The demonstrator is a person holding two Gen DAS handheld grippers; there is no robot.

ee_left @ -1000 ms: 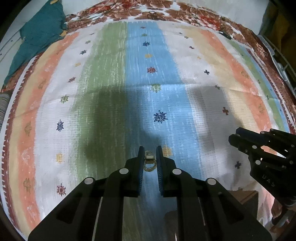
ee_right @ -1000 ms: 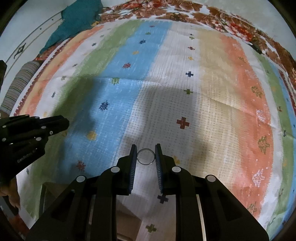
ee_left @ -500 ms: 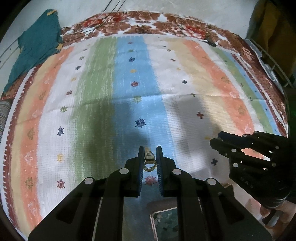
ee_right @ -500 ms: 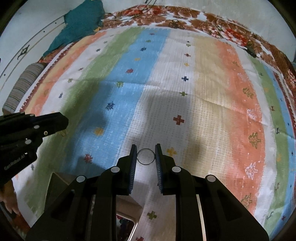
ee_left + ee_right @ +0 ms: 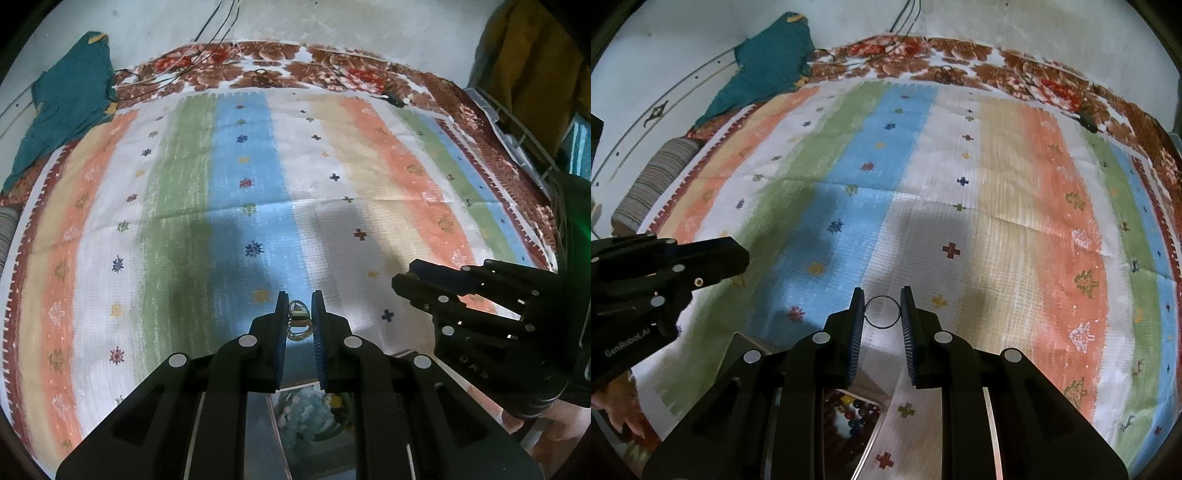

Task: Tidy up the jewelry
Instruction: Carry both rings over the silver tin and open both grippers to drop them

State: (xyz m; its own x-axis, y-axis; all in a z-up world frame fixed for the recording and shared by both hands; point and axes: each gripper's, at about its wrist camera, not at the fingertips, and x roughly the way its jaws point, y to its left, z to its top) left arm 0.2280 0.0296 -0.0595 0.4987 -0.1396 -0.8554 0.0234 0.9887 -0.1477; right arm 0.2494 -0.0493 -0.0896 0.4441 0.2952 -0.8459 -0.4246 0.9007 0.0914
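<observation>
My left gripper (image 5: 299, 314) is shut on a small gold ring with a green stone (image 5: 298, 320), held above the striped bedspread (image 5: 240, 206). My right gripper (image 5: 882, 312) is shut on a thin dark ring (image 5: 882, 312), also held in the air. The right gripper shows at the right of the left wrist view (image 5: 480, 310); the left gripper shows at the left of the right wrist view (image 5: 661, 266). A jewelry box lies below both grippers: a compartment with pale pieces (image 5: 314, 413) and a compartment with coloured beads (image 5: 849, 410).
A teal cloth (image 5: 62, 110) lies at the far left corner of the bed. Cables (image 5: 207, 48) hang at the far edge by the white wall. A striped bolster (image 5: 653, 181) lies at the left edge. A yellow cloth (image 5: 532, 62) hangs at the far right.
Both grippers have pulled back and up from the bedspread with their rings still held. The open jewelry box has come into view beneath them.
</observation>
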